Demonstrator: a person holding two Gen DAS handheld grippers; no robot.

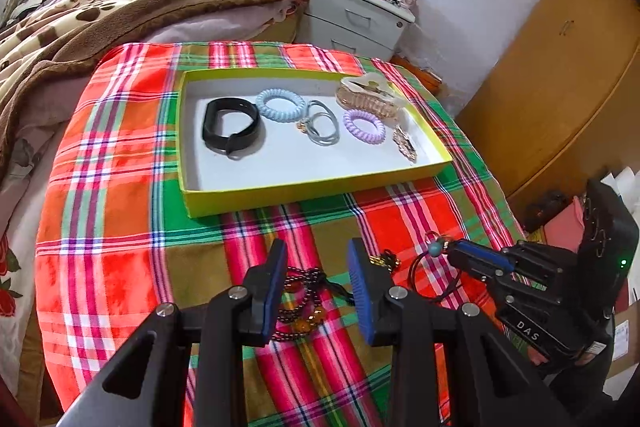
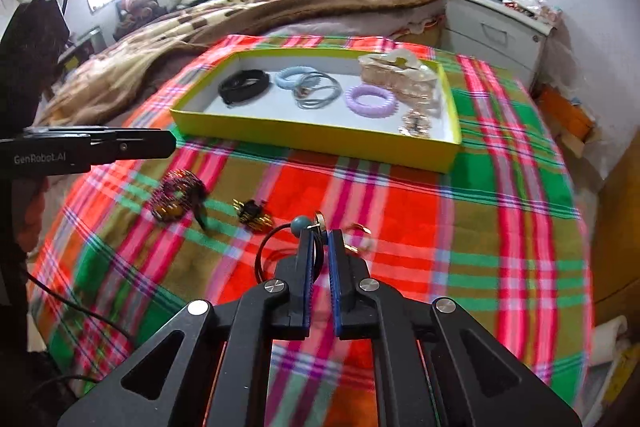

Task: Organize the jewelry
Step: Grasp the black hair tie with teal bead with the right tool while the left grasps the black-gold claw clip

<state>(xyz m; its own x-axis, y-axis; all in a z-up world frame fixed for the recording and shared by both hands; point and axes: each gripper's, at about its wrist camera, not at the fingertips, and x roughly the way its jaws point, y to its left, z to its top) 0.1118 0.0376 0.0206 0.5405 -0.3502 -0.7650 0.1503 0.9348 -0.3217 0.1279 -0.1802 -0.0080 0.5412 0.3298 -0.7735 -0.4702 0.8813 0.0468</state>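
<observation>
The right gripper (image 2: 320,241) is clamped on the black cord necklace (image 2: 266,251), just behind its teal bead (image 2: 298,224) and small metal pendant (image 2: 319,218); the pads look nearly together with the cord between them, while the loop of cord trails back and to the left onto the plaid cloth (image 2: 400,211). The yellow-edged tray (image 1: 304,195) lies straight ahead of that gripper, beyond an open band of cloth, its long side set across the line of approach. In my judgement the carry is a lift and a push forward over the tray's near rim.

Inside the tray sit a black band (image 1: 230,127), a blue coil tie (image 1: 280,105), grey elastics (image 1: 320,123), a purple coil tie (image 1: 363,127), a hair claw (image 1: 370,95) and a brooch (image 1: 405,143). Bare floor shows along the near side and the near left corner, which looks the safest drop (the trailing loop could snag the rim if carried low).

The left gripper (image 1: 316,279) hangs with jaws apart and nothing between the pads, above the dark bead bracelet (image 1: 300,303) near the cloth's front edge. A small gold-and-black clip (image 2: 252,215) and another small piece (image 2: 360,241), too blurred to name, also lie on the cloth.
</observation>
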